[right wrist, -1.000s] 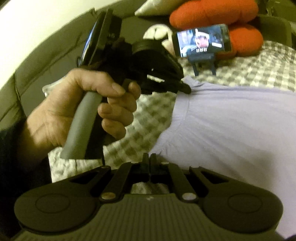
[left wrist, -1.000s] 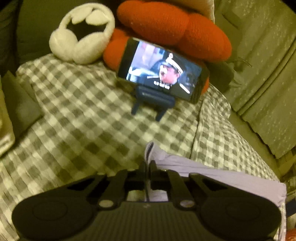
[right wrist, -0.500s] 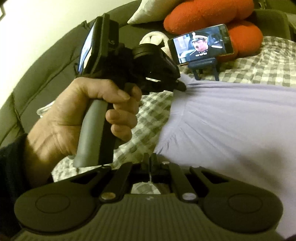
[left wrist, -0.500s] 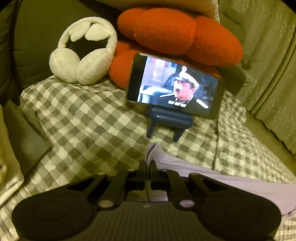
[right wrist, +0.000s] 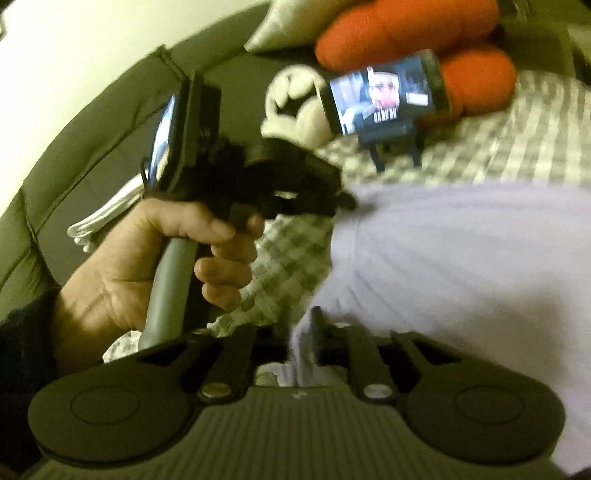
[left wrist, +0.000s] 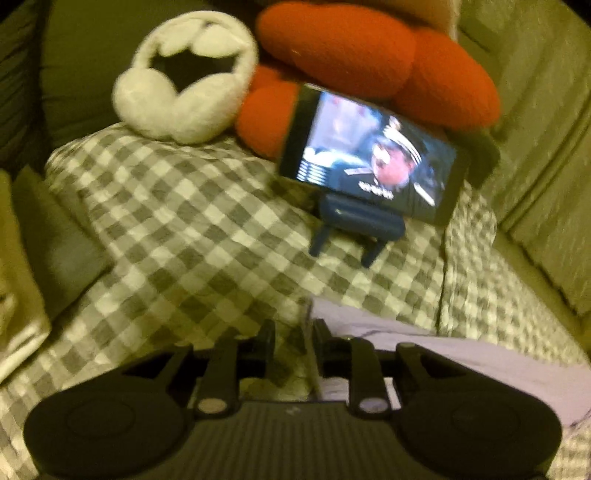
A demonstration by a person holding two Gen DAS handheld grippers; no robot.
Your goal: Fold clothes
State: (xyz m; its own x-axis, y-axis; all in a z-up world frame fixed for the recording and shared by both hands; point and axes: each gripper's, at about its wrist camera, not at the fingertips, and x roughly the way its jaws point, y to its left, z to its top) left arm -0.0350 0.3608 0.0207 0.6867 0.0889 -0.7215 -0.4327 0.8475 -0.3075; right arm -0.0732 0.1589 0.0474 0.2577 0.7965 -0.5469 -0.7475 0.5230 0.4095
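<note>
Phone on stand (left wrist: 369, 177), white earmuffs (left wrist: 184, 77) and orange cushions (left wrist: 369, 55) sit beyond the lilac garment (right wrist: 461, 266) on the checked cover (left wrist: 192, 221). Left gripper (left wrist: 293, 332) and right gripper (right wrist: 288, 339), clamped a second ago, jaws now opening, garment edge loose between them.

Dim, yellowish light — a dark sofa (right wrist: 92, 122) against a pale wall (right wrist: 74, 33), perhaps curtains (left wrist: 546, 122) nearby.

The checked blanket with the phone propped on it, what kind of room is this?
Most likely a living room at home. The checked blanket is spread over a dark padded sofa, plump orange cushions lean at the back, and a phone on a small stand plays a video.
</note>
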